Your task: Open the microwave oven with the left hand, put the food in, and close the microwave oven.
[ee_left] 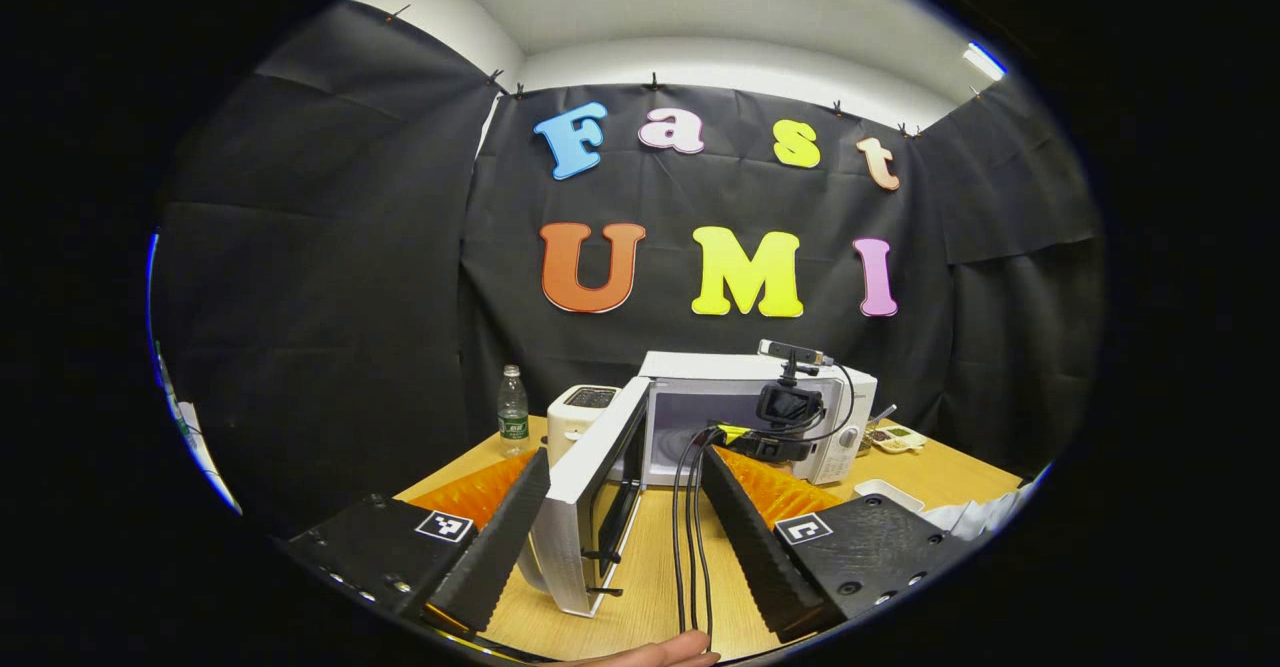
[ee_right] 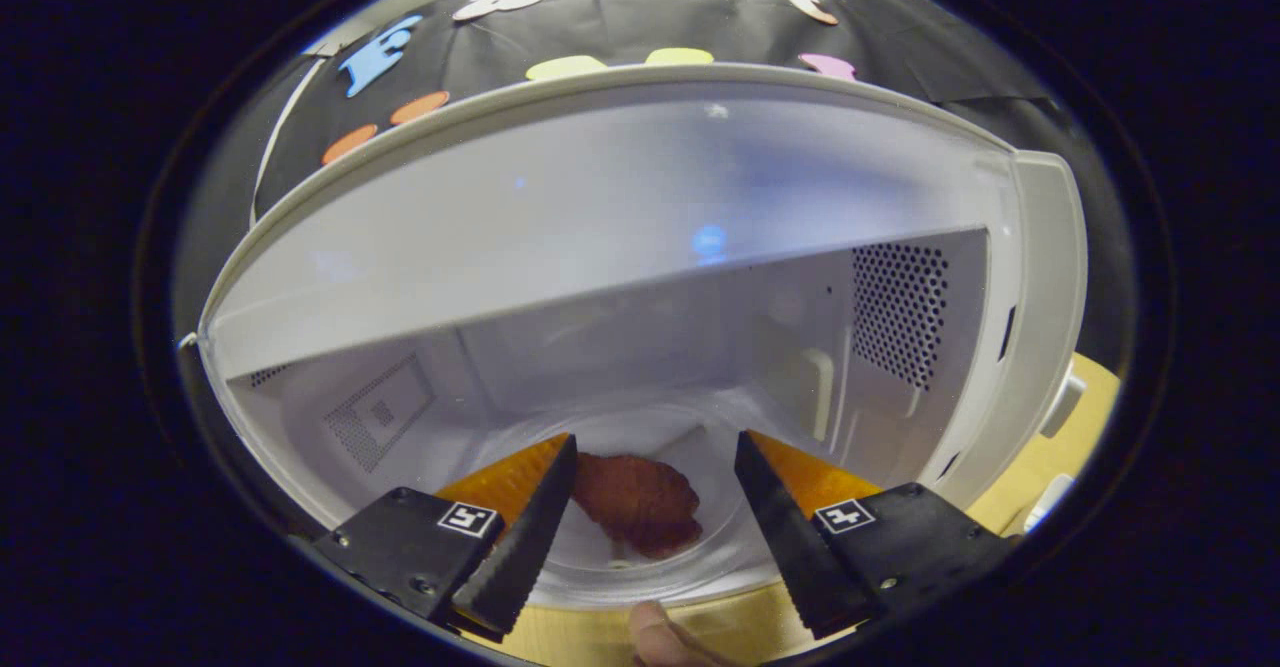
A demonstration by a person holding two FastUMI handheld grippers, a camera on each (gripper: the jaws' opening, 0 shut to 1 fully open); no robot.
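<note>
We are holding the left gripper (ee_left: 625, 537) back from the microwave oven (ee_left: 760, 417), its fingers spread wide with nothing between them except the edge of the open door (ee_left: 590, 492), which is swinging out toward us on the wooden table (ee_left: 650, 587). In the left gripper view we are seeing the right gripper (ee_left: 775, 427) reaching into the oven's mouth, its cables (ee_left: 690, 537) trailing back across the table. A water bottle (ee_left: 513, 412) and a white toaster (ee_left: 580, 417) are standing left of the oven, and a small tray (ee_left: 893, 437) is lying to its right.

In the right gripper view our right gripper (ee_right: 650, 517) is sitting inside the oven cavity (ee_right: 640, 347), fingers apart and not pressing on anything. The food (ee_right: 640, 502), a brown croissant-like piece, is resting on the glass turntable (ee_right: 650, 437) between and just beyond the fingertips. A fingertip of our hand (ee_right: 655, 637) is showing at the bottom edge.
</note>
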